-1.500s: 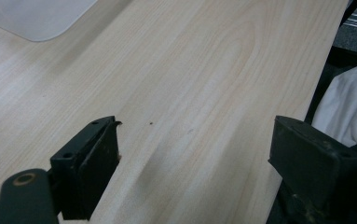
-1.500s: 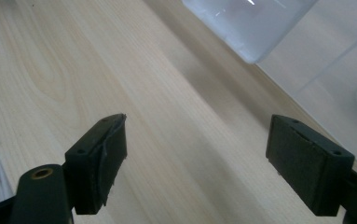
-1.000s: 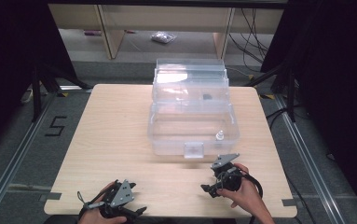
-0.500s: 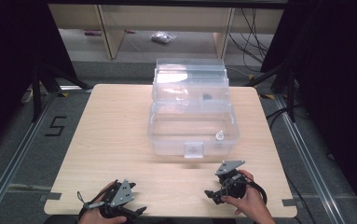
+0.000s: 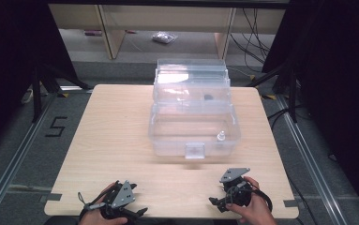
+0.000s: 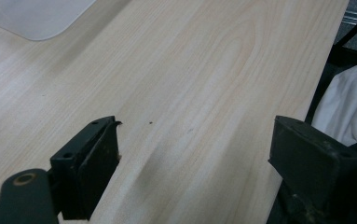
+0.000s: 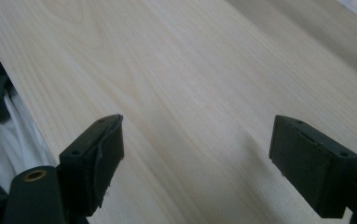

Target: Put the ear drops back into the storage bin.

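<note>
High view overhead facing forward, both gripper views close, sharing the wooden table (image 5: 121, 140).

Box (image 5: 193, 123) mid-table (image 5: 116, 136) — grippers nearside

Small object (image 5: 221, 136) in box (image 5: 168, 136) indistinct

Desk (image 5: 116, 140) left half bare wood: I see wide free lane there. Clear plastic box (image 5: 193, 122), open lid standing upright at back, blocks centre-right. Near strip between box front and desk edge open. Narrow margin right of box. Left gripper (image 5: 121, 206) and right gripper (image 5: 228, 194) low at near edge, well apart.
</note>
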`<action>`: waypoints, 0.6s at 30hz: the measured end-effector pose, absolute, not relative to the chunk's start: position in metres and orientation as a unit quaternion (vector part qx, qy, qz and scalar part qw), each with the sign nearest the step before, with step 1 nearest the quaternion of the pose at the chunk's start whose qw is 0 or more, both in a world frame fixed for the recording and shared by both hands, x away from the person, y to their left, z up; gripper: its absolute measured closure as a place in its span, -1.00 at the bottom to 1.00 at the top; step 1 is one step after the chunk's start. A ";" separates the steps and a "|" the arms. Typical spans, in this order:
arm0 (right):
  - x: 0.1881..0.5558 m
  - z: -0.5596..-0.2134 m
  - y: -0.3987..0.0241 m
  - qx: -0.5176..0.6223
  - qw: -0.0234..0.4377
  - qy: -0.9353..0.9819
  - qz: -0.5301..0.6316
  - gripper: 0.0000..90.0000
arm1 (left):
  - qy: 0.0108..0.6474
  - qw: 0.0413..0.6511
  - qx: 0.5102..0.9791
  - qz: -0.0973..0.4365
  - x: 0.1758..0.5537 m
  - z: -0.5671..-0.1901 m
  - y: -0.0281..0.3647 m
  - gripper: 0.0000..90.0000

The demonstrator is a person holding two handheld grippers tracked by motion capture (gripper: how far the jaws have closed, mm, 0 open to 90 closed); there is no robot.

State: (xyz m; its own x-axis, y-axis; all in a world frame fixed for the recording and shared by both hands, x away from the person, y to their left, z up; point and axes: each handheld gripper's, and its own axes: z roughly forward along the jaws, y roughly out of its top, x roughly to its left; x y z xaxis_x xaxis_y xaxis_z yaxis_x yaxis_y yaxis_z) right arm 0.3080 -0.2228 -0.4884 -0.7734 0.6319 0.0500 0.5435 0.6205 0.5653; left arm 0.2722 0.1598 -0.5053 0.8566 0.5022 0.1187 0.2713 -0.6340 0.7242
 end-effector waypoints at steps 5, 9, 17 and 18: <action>0.304 -0.488 -0.227 0.340 0.073 0.896 0.278 -0.60 | 0.217 0.368 0.890 0.156 0.272 -0.505 0.160 -0.66; 0.302 -0.490 -0.231 0.334 0.076 0.896 0.282 -0.60 | 0.216 0.367 0.891 0.156 0.272 -0.505 0.160 -0.66; 0.298 -0.493 -0.240 0.342 0.078 0.894 0.281 -0.60 | 0.214 0.365 0.892 0.158 0.272 -0.505 0.160 -0.66; 0.297 -0.494 -0.240 0.350 0.075 0.890 0.284 -0.60 | 0.214 0.366 0.892 0.158 0.272 -0.505 0.160 -0.66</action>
